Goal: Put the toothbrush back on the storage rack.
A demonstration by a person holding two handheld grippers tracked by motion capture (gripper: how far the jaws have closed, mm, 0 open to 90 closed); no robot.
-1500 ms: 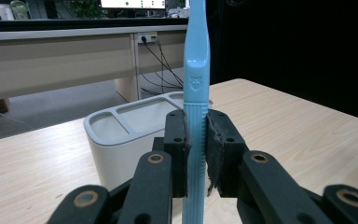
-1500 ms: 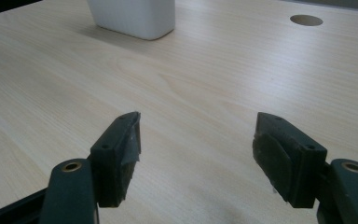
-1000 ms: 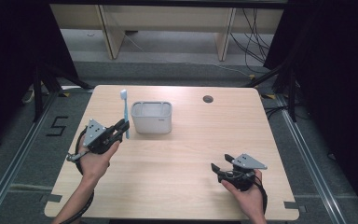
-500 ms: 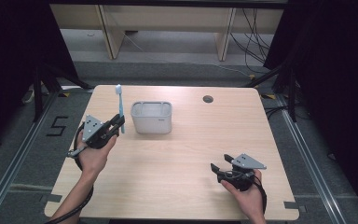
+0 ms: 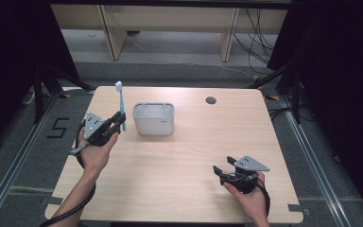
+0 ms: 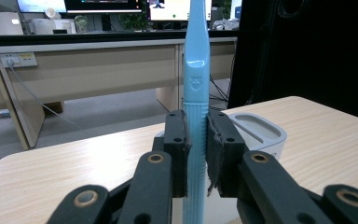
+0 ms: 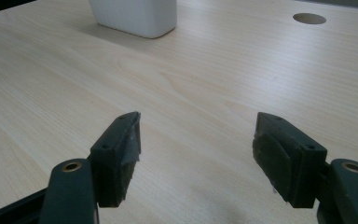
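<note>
A light blue toothbrush (image 5: 121, 101) stands upright, brush head up, held in my left gripper (image 5: 119, 119), which is shut on its handle. In the left gripper view the toothbrush handle (image 6: 196, 70) rises between the two black jaws of the left gripper (image 6: 196, 144). A white rectangular holder (image 5: 153, 118) sits on the table just right of that gripper; its top (image 6: 256, 130) lies right behind the jaws. My right gripper (image 5: 220, 170) rests open low over the table near the front right; the right gripper (image 7: 196, 140) holds nothing between its jaws.
The light wooden table (image 5: 184, 156) has a round cable hole (image 5: 211, 100) at the back right, and the hole (image 7: 309, 18) is far ahead of the right gripper. Desks and cables stand beyond the table's far edge; dark curtains flank both sides.
The left gripper has lifted the toothbrush and drawn it up and slightly left, standing it more upright. The right gripper has stayed put.
</note>
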